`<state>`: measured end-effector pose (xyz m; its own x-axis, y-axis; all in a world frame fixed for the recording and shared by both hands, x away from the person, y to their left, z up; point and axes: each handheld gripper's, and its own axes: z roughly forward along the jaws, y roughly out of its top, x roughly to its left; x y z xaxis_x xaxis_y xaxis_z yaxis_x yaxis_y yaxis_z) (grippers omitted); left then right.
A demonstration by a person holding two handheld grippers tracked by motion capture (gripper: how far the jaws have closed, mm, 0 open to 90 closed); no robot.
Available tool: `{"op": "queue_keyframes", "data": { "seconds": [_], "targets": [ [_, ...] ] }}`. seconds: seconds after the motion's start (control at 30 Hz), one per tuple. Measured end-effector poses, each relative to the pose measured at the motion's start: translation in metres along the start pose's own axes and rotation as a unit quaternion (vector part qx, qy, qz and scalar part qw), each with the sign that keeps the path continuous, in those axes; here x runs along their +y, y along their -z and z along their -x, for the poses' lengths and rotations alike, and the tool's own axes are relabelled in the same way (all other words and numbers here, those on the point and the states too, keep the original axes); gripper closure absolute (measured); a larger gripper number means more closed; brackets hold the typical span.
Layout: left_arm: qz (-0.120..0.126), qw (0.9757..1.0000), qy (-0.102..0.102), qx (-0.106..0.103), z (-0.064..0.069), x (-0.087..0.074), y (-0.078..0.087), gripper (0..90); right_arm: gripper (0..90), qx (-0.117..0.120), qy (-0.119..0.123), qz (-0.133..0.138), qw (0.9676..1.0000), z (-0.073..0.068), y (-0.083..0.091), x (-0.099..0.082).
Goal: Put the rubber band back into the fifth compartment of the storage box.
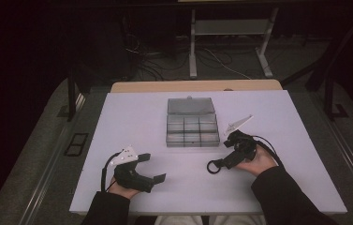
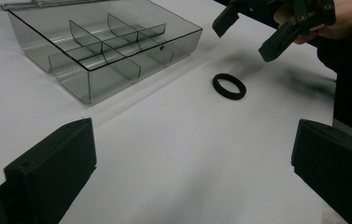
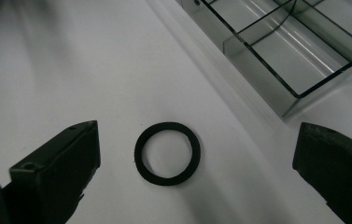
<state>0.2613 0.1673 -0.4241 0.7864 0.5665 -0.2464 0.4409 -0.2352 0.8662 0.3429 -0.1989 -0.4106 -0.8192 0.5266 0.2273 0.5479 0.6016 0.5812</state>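
Your right gripper (image 3: 197,172) hangs spread wide over the black ring (image 3: 167,153), which lies flat just beside the compartment box (image 3: 276,56). Drop and pinch its rim. Left gripper (image 2: 192,168) idles, spread too.

Matt black ring (image 3: 167,153); glossy clear-plastic box (image 3: 299,51)

No legible text, label, brand, number or sign appears on any surface in the three views: the clear compartment box (image 1: 192,125), the black ring (image 3: 167,153) and the white worktop (image 1: 136,117) all carry no readable marking
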Motion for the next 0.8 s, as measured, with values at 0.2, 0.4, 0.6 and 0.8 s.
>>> {"op": "queue_keyframes", "data": {
  "seconds": [0.2,0.4,0.6,0.8],
  "targets": [
    [0.001,1.0,0.001,0.0,0.0,0.0,0.0,0.0,0.4,0.001,0.004,-0.01,0.9999,-0.001,-0.008,0.0],
    [0.0,1.0,0.0,0.0,0.0,0.0,0.0,0.0,6.4,0.003,0.009,-0.016,0.9998,0.0,-0.013,0.0],
    [0.001,1.0,0.001,-0.001,0.001,0.0,-0.001,0.0,14.5,0.009,0.012,-0.014,0.9998,0.001,-0.015,0.0],
    [-0.002,1.0,-0.002,-0.001,0.0,0.0,-0.001,0.0,22.6,0.01,0.014,-0.02,0.9996,0.002,-0.018,0.0]
  ]
}}
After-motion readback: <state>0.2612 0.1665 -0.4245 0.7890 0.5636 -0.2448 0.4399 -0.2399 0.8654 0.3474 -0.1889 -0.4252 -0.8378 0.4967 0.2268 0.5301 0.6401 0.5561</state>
